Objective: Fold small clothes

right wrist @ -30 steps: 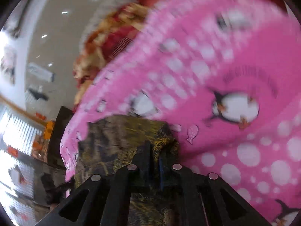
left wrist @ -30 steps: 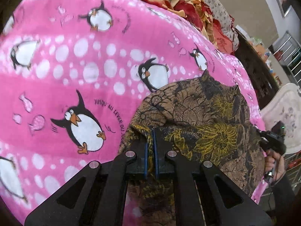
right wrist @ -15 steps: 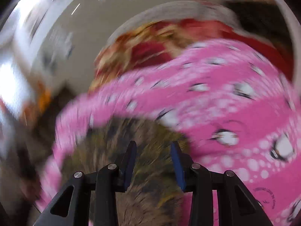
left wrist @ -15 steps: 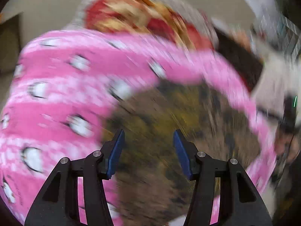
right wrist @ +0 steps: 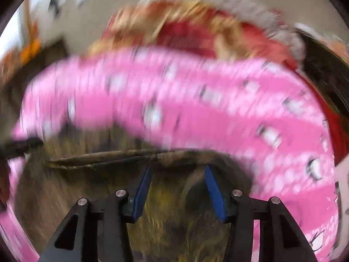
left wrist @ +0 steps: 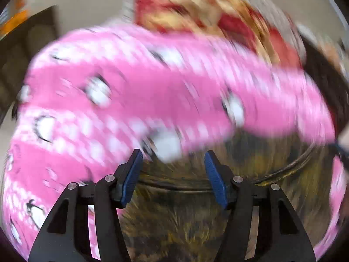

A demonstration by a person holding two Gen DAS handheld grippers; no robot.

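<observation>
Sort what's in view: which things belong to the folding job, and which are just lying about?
Job:
- brown garment
- left gripper, jaws opening, nothing between them
- right gripper, jaws opening, nothing between them

Lying about:
- pink blanket under the garment
- red-and-yellow cloth behind

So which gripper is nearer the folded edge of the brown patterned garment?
Left, narrowly. The folded edge crosses between the left gripper's opening jaws, ungripped. The right gripper, jaws also opening and empty, hangs just short of it, the edge lying beyond its fingertips. Blur makes this rough.
</observation>
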